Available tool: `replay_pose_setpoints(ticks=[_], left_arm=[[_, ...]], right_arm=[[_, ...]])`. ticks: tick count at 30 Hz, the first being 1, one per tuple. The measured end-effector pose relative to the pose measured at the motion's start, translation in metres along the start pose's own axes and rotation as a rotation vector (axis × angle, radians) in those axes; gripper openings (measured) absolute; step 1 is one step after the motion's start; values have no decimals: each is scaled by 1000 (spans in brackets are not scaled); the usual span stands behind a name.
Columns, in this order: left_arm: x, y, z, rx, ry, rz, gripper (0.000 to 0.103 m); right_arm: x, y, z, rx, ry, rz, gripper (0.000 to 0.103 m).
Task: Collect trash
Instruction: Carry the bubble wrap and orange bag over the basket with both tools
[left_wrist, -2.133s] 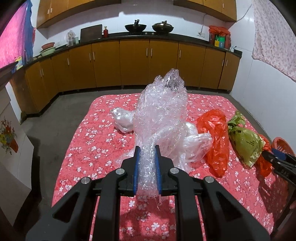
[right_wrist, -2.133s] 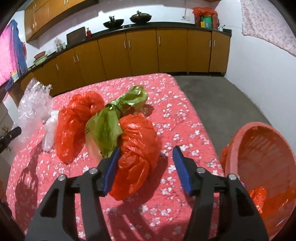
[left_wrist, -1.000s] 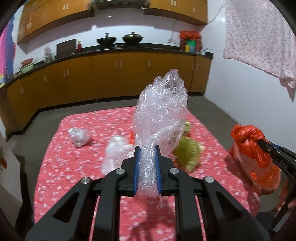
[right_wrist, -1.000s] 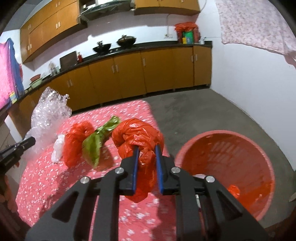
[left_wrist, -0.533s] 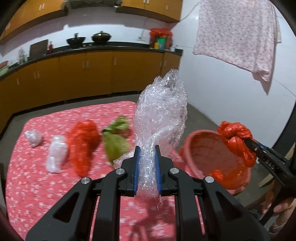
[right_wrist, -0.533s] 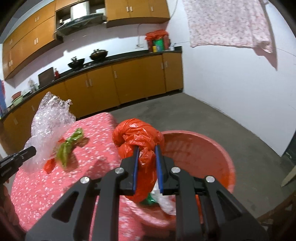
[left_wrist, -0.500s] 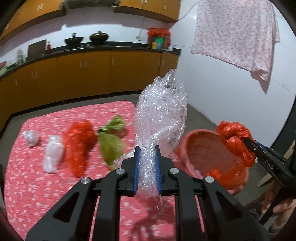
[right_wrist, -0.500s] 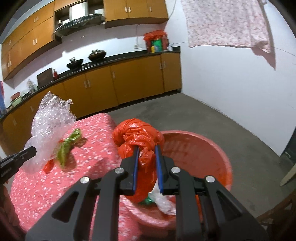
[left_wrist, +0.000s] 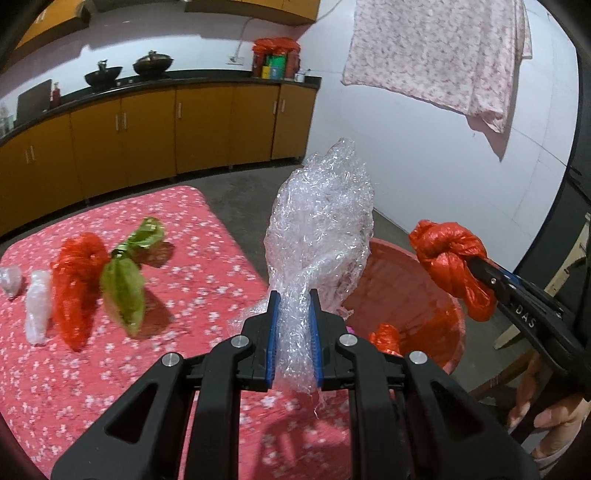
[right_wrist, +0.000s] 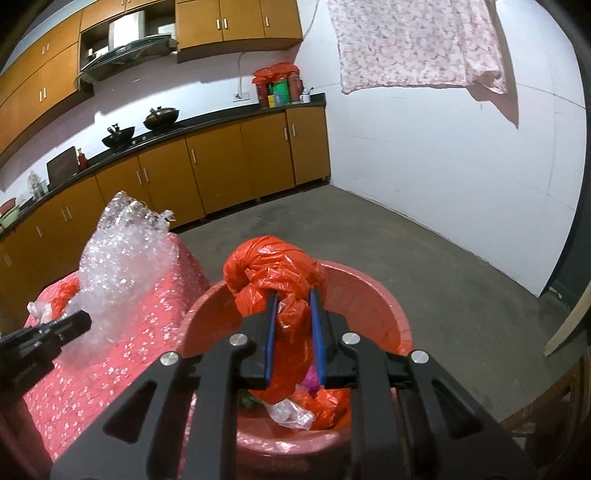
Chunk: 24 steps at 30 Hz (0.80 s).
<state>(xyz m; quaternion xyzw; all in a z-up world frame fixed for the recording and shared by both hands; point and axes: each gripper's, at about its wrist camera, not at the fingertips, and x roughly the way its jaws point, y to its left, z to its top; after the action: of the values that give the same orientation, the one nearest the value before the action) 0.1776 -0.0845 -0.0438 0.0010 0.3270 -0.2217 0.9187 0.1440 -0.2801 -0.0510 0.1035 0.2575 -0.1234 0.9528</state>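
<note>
Both grippers grip trash, apparently above the red basin (right_wrist: 391, 317).

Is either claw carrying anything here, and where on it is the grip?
Both. The left claw pinches the clear bubble wrap at its twisted lower end. The right claw clamps the knotted red plastic bag just below its knot, over the red basin.

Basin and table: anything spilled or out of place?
Nothing spilled. The red basin sits upright with bags inside; a red bag, green bag and two clear wads lie uncollected on the table.
</note>
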Motion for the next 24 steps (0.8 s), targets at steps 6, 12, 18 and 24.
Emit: replay_pose_setpoints(ticks=[6, 12, 18, 24], left_arm=[[14, -15, 3, 8, 19, -29, 15], [30, -31, 2, 25, 40, -49, 15], [45, -43, 2, 34, 63, -65, 15], [60, -53, 2, 47, 84, -82, 15]], right_arm=[[6, -12, 2, 31, -1, -20, 18], [12, -16, 4, 48, 0, -26, 18], [18, -21, 3, 61, 1, -22, 18], [24, -31, 4, 86, 2, -23, 18]])
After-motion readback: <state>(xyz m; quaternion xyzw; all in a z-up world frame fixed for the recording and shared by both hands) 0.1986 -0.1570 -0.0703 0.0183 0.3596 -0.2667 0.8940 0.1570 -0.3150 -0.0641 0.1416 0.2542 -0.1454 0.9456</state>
